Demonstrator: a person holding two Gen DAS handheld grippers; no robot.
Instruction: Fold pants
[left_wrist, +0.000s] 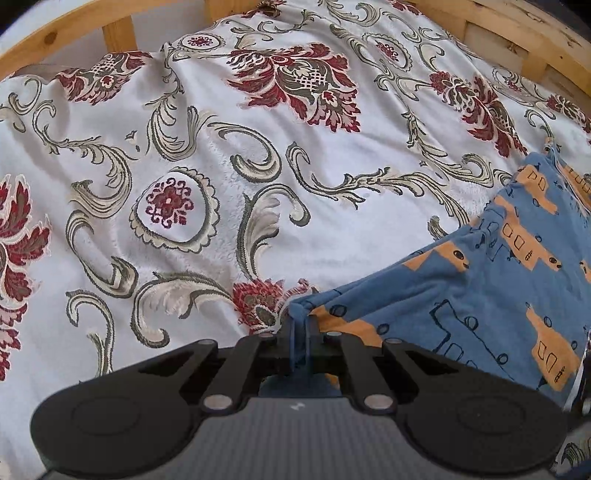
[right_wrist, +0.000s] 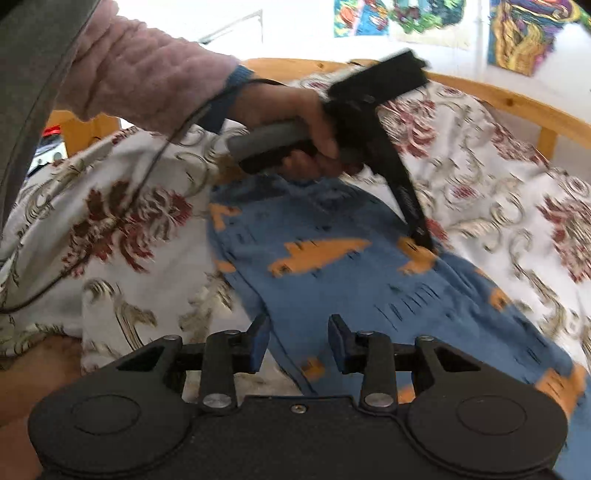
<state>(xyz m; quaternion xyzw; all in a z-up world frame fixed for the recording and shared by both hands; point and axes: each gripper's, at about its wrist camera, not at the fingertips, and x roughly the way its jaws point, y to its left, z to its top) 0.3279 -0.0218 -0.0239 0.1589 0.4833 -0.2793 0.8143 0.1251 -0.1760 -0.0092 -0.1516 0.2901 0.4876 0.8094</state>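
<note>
Two grippers work: our left gripper pinches the pants corner to lift it, while our right gripper, jaws spread, waits at 6 o'clock.

Left wrist view: close over the bedspread, facing the wooden bed frame at 12 o'clock. Right wrist view: low, near, facing the wall posters. Both share the blue pants.

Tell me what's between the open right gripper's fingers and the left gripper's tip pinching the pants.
Only blue pants fabric, seen in the right wrist view: it runs unbroken from the right gripper up to the left gripper.
</note>
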